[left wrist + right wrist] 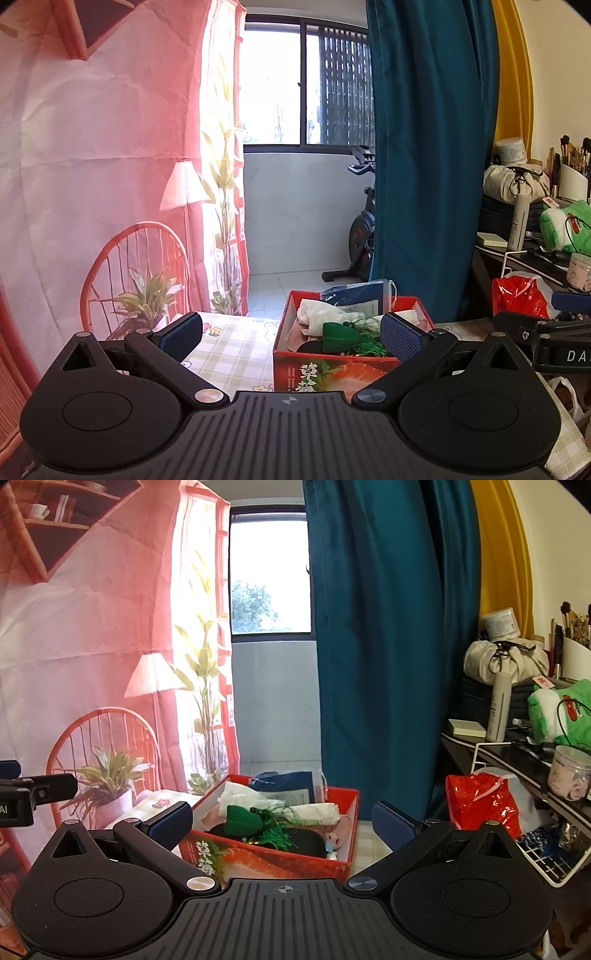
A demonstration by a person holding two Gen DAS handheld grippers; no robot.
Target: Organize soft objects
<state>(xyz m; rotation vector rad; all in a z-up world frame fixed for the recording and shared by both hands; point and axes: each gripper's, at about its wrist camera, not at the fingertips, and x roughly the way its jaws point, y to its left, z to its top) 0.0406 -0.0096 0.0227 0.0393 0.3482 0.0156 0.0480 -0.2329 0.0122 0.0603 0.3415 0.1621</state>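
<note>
A red cardboard box [295, 365] stands on the checked tablecloth [229, 347]; it also shows in the right wrist view [258, 860]. Inside lie a green fabric pouch with green tassels [338, 338], white cloth [317, 314], a dark blue packet [354, 291] and a black soft item [295, 840]. The green pouch shows in the right wrist view [242, 821] too. My left gripper [291, 332] is open and empty, just in front of the box. My right gripper [282, 825] is open and empty, held over the box's near edge.
A red plastic bag [480, 805] hangs right of the table. A cluttered dark shelf [517, 746] holds a green plush [561, 712], a bottle and jars. A teal curtain [376, 646] hangs behind. A white wire rack [554, 853] is at the right.
</note>
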